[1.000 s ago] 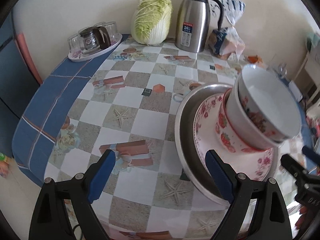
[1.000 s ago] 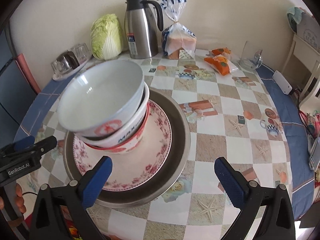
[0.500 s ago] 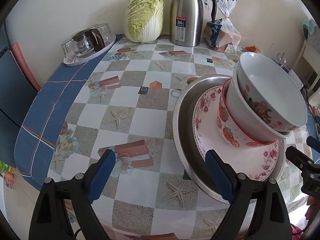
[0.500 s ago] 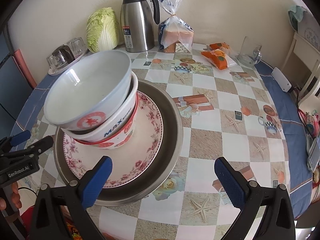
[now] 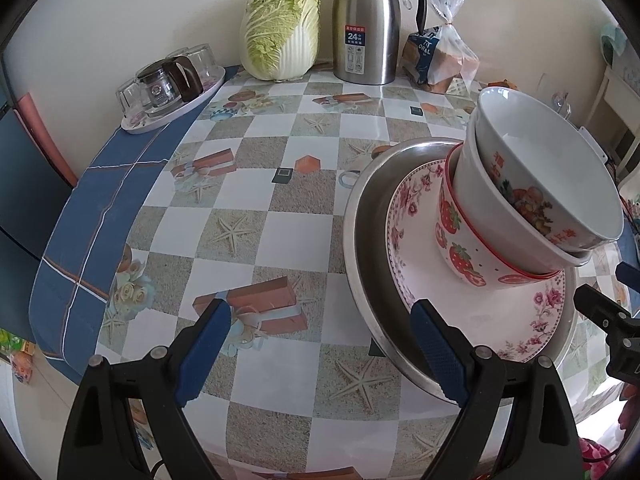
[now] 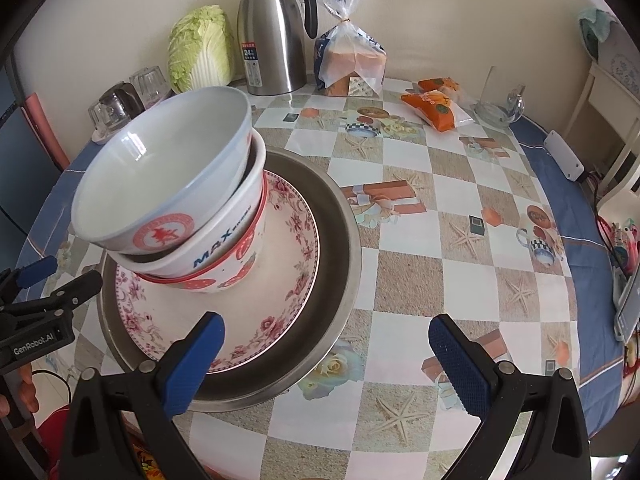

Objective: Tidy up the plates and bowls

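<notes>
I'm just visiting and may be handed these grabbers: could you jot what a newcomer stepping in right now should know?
Left gripper: open, empty, fingers at the near rim of the steel basin.
Right gripper: open, empty, at the basin's other side.
Things: floral plate lies in the basin; three bowls nest on it, strawberry bowl lowest, MAX bowl next, top bowl leaning.
Done: everything appears stacked.
Left: probably straighten the top bowl, or move the stack.
</notes>
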Available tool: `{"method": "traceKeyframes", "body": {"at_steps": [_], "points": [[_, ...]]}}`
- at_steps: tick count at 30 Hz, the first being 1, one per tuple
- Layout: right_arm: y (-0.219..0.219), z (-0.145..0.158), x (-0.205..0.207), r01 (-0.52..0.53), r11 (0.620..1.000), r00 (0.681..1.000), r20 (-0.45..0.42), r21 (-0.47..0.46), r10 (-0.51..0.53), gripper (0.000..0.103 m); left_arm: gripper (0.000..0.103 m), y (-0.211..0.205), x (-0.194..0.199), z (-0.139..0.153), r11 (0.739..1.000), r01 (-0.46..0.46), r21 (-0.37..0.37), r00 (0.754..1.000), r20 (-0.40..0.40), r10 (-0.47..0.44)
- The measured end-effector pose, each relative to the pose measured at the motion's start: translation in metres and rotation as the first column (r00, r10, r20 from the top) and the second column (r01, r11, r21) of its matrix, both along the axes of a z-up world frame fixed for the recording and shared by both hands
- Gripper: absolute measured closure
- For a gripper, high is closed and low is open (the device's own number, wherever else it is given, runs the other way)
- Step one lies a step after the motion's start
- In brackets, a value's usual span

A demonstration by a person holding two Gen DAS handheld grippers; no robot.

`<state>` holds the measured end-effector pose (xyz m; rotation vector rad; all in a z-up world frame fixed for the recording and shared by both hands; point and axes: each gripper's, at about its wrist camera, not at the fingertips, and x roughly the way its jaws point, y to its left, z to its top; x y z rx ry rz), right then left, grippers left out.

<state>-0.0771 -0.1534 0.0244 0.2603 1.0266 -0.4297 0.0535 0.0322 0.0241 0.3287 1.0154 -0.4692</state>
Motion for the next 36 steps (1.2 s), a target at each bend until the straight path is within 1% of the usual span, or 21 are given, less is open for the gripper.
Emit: {"method": "traceKeyframes", "body": {"at_steps": [18, 36], "points": [[0.0004, -0.0013, 0.0009, 0.003, 1.0, 1.0, -0.013, -0.004, -0.003, 0.0, 0.011, 0.001, 0.0005, -0.0001, 1.0, -0.002, -0.018, 1.0, -0.014, 0.001], [0.0012, -0.0032, 0.0017, -0.001, 1.0, 1.0, -0.029, -0.01, 0.0, 0.0, 0.011, 0.0009, 0.0004, 0.0, 1.0, -0.007, -0.015, 1.0, -0.014, 0.007]]}}
